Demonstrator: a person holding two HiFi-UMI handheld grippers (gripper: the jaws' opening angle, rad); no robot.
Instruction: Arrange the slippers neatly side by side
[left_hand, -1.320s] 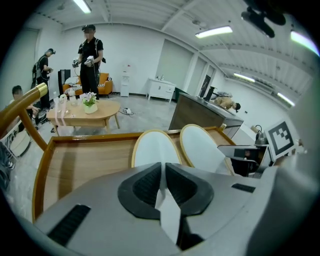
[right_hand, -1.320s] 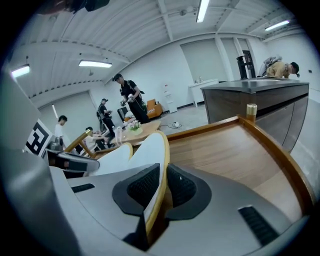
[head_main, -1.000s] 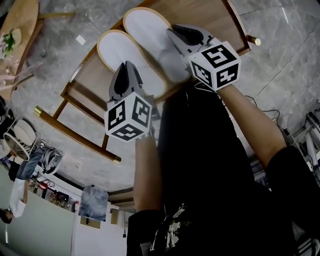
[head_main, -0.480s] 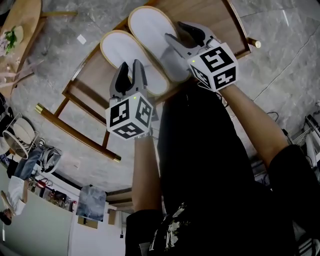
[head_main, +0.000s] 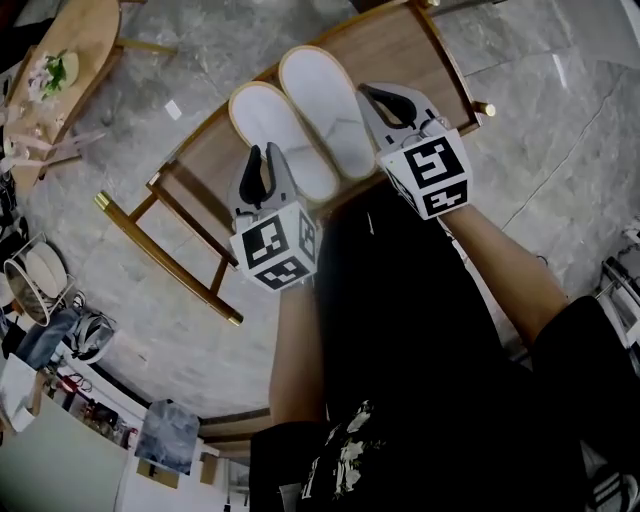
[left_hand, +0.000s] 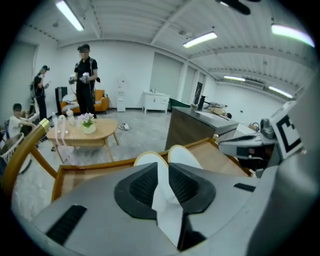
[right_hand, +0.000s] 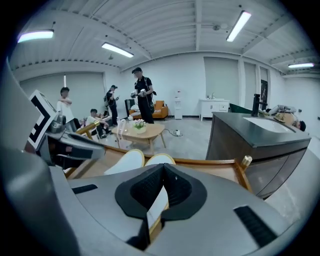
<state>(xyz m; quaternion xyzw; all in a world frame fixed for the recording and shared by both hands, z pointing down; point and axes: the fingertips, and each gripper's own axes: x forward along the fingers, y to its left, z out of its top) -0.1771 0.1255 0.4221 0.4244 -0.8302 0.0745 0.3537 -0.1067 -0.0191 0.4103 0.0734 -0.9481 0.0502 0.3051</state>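
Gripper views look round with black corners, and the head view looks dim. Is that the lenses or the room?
Left gripper view: fisheye lens, black corners, ceiling lights bowed and glaring. Right gripper view: same bulge, the counter edge curves. Head view: darker overall; the white slippers are brightest.

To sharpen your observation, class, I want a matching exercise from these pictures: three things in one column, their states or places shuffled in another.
1. left claw
2. right claw
3. slippers

A. jaws shut, empty
B. side by side on the wooden bench
C. jaws apart, empty

Pairs: 1-C, 2-A, 3-B. Both claws have just been closing, with nothing between their jaws.
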